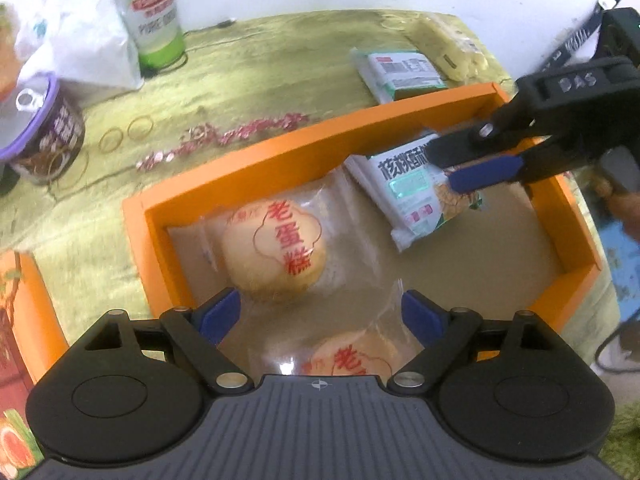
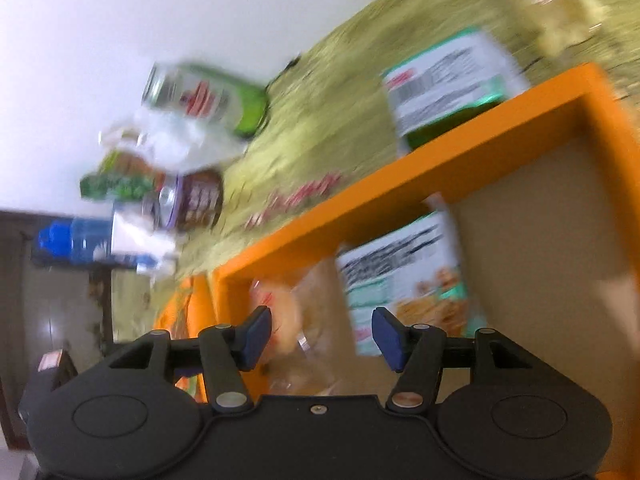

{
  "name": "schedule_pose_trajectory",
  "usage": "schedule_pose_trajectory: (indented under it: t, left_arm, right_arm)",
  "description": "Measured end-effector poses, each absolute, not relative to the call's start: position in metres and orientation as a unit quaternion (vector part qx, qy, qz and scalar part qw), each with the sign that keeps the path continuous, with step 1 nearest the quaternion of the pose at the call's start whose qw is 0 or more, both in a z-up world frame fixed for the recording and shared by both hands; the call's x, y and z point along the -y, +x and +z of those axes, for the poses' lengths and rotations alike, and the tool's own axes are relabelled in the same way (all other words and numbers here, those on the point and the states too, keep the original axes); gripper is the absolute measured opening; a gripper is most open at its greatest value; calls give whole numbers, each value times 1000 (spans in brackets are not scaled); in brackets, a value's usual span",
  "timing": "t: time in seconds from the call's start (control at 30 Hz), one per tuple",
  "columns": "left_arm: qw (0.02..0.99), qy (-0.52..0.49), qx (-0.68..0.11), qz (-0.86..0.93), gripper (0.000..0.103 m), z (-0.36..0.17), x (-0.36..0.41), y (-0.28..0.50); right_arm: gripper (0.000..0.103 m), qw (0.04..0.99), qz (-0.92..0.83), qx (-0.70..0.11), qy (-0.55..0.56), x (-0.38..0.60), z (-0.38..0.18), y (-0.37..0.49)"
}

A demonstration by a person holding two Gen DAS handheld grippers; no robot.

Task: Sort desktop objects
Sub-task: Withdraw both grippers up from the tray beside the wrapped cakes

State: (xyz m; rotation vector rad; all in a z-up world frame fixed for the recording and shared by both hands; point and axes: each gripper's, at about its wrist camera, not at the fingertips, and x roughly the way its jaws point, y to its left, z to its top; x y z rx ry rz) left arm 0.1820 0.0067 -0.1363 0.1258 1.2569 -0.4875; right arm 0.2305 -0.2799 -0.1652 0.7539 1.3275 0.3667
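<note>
Two wrapped cakes [image 1: 276, 248] fill the orange box [image 1: 280, 152], the nearer cut off.

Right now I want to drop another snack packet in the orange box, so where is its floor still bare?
The orange box has bare floor at its right end, between the walnut cookie packet and the right wall. The left end is crowded: two egg cakes fill it, one under the left gripper. The right gripper hangs over the cookie packet.
</note>
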Motion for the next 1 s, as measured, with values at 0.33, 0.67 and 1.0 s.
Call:
schedule_pose_trajectory:
  t: [0.33,0.67,1.0]
  left_arm:
    - [761,81,-586,-265,90,-150,-3,186]
    - [746,105,-578,-314,95,-161,5,182]
    - [741,95,-577,-331,95,-162,-2,174]
  right_arm:
    - [60,670,171,-656,302,209,-180,243]
    - [71,656,154,-688,270,176,-186,249]
    - [71,670,145,-680,261,175,-182,258]
